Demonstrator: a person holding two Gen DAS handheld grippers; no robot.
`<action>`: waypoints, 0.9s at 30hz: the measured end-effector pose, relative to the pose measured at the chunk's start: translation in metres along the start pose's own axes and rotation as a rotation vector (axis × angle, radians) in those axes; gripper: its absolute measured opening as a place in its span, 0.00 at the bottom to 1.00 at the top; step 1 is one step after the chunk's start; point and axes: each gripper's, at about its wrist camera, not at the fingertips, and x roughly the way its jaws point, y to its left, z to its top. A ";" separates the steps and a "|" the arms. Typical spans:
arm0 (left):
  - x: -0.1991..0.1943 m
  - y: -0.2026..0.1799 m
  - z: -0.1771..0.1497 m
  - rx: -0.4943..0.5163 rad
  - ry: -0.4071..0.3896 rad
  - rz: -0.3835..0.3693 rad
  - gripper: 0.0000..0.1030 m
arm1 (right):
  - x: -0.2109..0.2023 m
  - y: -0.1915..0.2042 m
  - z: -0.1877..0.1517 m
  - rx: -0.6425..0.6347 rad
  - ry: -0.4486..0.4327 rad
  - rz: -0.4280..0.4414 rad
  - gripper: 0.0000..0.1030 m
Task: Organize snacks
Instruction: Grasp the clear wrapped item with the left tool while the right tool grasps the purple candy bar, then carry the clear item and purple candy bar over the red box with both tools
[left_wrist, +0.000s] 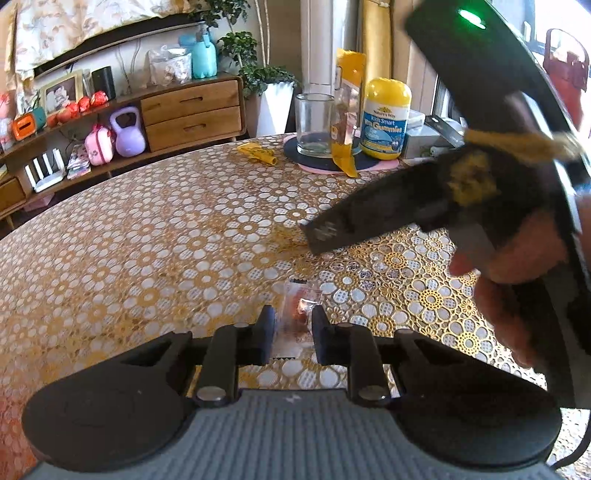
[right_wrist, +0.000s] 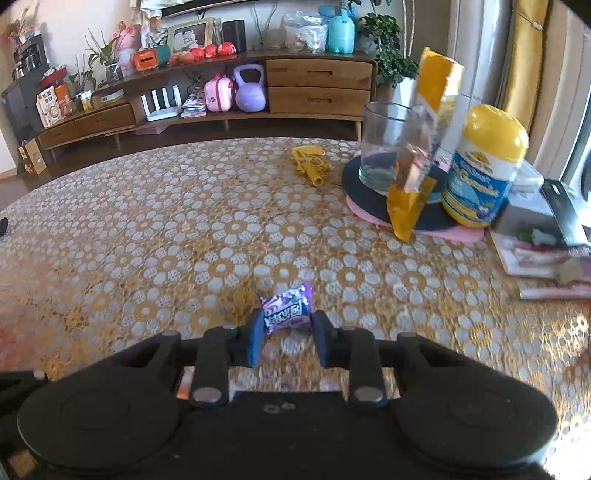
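1. Two light, crinkly candies lie on the table (left_wrist: 147, 229), each between a gripper's fingers.
2. Left gripper (left_wrist: 293, 326) pinches the clear candy (left_wrist: 299, 314) mid-body.
3. Right gripper (right_wrist: 290, 332) clamps the purple candy (right_wrist: 286, 308); wrappers look slippery, so grip the firm middle.

purple candy (right_wrist: 286, 308), gold floral tablecloth (right_wrist: 166, 229)

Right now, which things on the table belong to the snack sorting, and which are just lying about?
Job:
- clear-wrapped snack in the left hand-held gripper
- purple candy in the right hand-held gripper
- yellow snack pouch

Lying about:
- empty glass
- gummies bottle
- crumpled yellow wrapper
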 end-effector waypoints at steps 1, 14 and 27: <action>-0.004 0.002 0.000 -0.010 0.002 0.002 0.20 | -0.004 0.001 -0.002 0.000 0.000 0.000 0.25; -0.095 0.021 -0.011 -0.123 -0.002 0.049 0.20 | -0.084 0.033 -0.034 -0.025 -0.020 0.035 0.25; -0.198 0.026 -0.026 -0.181 -0.043 0.079 0.21 | -0.189 0.092 -0.060 -0.075 -0.092 0.094 0.24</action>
